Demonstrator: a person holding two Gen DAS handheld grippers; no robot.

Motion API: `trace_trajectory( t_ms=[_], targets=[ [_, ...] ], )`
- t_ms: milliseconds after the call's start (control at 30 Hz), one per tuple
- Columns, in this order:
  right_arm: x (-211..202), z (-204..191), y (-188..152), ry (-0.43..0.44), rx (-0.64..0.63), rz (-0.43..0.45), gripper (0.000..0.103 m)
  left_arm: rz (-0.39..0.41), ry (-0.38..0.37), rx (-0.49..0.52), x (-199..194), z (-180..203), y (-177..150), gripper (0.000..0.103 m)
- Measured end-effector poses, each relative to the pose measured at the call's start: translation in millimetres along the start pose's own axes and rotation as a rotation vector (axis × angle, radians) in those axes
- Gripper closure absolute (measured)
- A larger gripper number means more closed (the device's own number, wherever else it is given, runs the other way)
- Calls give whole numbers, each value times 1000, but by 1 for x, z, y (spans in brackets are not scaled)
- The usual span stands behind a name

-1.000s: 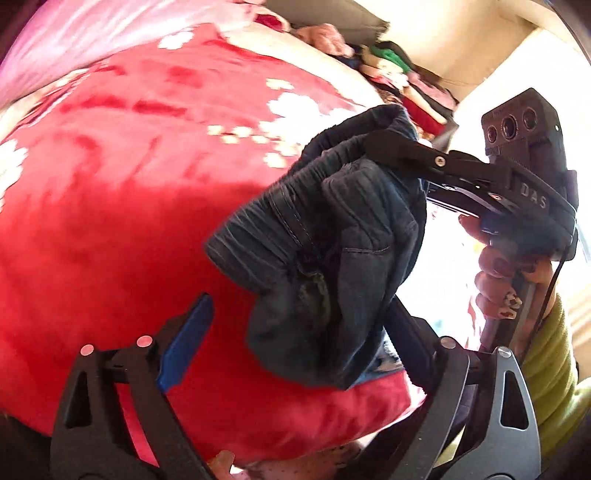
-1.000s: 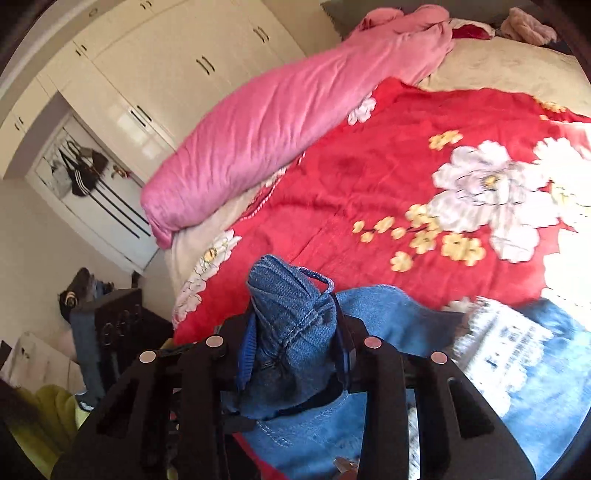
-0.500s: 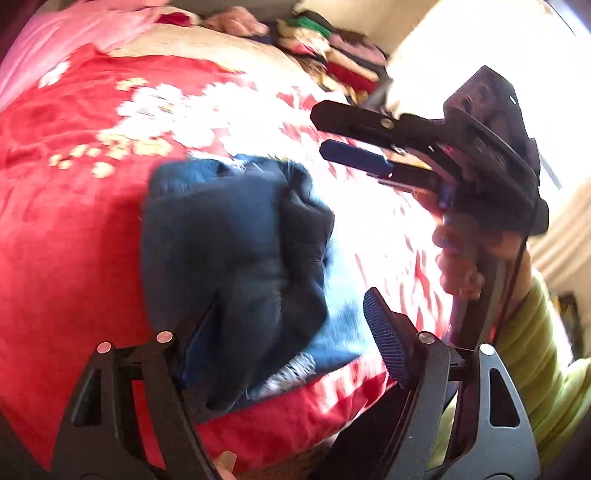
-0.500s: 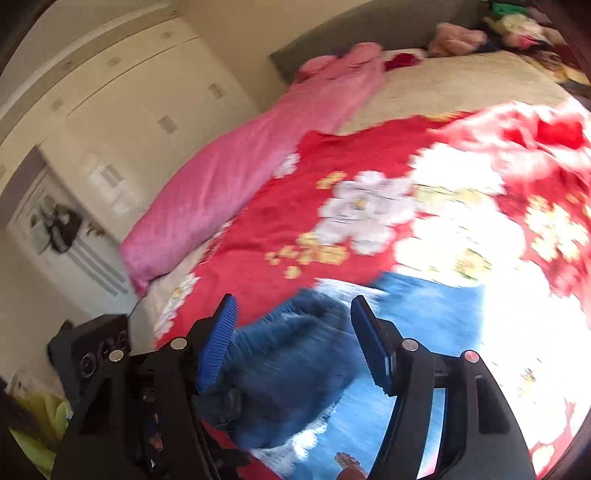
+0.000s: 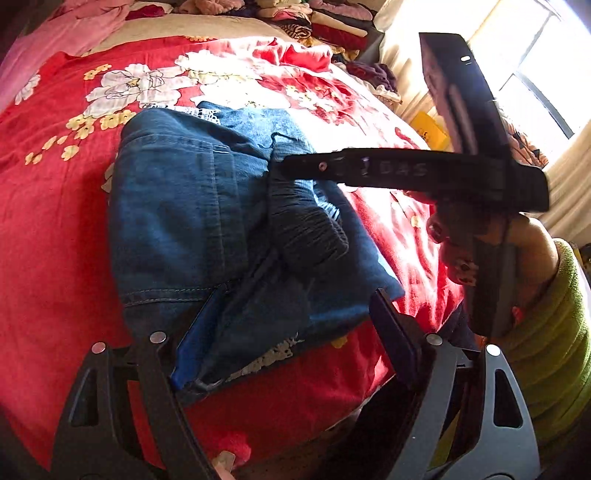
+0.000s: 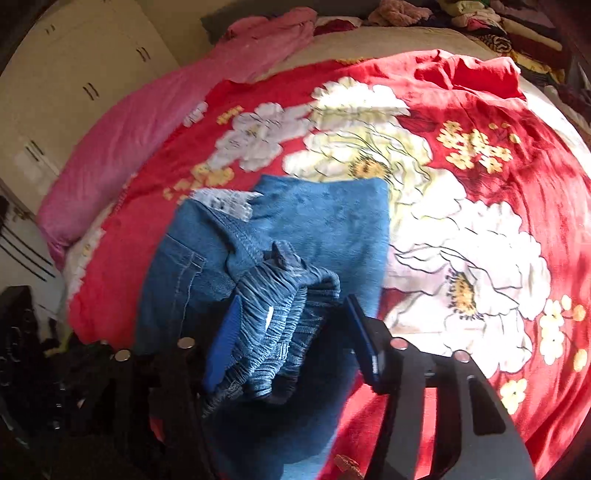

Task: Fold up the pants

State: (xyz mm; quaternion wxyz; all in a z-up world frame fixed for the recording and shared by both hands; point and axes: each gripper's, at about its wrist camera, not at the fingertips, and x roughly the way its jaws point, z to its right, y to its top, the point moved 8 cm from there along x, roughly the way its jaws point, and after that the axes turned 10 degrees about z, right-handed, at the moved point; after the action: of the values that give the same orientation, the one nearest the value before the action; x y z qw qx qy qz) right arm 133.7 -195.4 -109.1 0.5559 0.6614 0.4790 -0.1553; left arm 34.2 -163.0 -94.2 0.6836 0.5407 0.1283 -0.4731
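Blue jeans (image 5: 177, 206) lie folded on the red flowered bedspread (image 5: 55, 221), near its front edge. Their gathered elastic waistband (image 6: 280, 314) is bunched on top. My right gripper (image 6: 293, 306) straddles that waistband. Its jaws are closing: the left pad touches the gathers and the right pad stands clear. In the left wrist view the right gripper (image 5: 284, 166) shows side-on above the bunch, held by a hand (image 5: 461, 240) in a green sleeve. My left gripper (image 5: 295, 306) is opening over the near edge of the jeans, with denim between its pads but not pinched.
A pink quilt (image 6: 147, 122) lies rolled along the far left of the bed. Stacked clothes (image 5: 325, 22) sit at the head. White wardrobe doors (image 6: 74, 74) stand on the left and a bright window (image 5: 535, 85) on the right. The bed's front edge is just below the grippers.
The right gripper was shut on bunched denim held in the air and has let it go. The jeans now lie on the bed. Both grippers have swung across and sit lower over them.
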Motion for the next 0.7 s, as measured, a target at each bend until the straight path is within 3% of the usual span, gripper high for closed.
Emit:
trace_trajectory(
  t_ms=[100, 167, 300, 333, 367, 700],
  targets=[
    [-8, -5, 1, -6, -37, 32, 48, 10, 8, 10, -8, -1, 0, 25],
    [-21, -10, 6, -1, -50, 73, 42, 30, 13, 2, -17, -2, 4, 21],
    [-50, -13, 16, -7, -51, 147, 37, 79, 69, 23, -33, -10, 16, 15],
    [-57, -13, 17, -6, -48, 162, 34, 87, 81, 27, -37, -12, 17, 13],
    [-64, -14, 18, -7, -46, 179, 24, 95, 93, 29, -39, -15, 20, 12],
    [-103, -30, 6, -21, -85, 241, 23, 125, 173, 13, -53, -37, 34, 10]
  ],
)
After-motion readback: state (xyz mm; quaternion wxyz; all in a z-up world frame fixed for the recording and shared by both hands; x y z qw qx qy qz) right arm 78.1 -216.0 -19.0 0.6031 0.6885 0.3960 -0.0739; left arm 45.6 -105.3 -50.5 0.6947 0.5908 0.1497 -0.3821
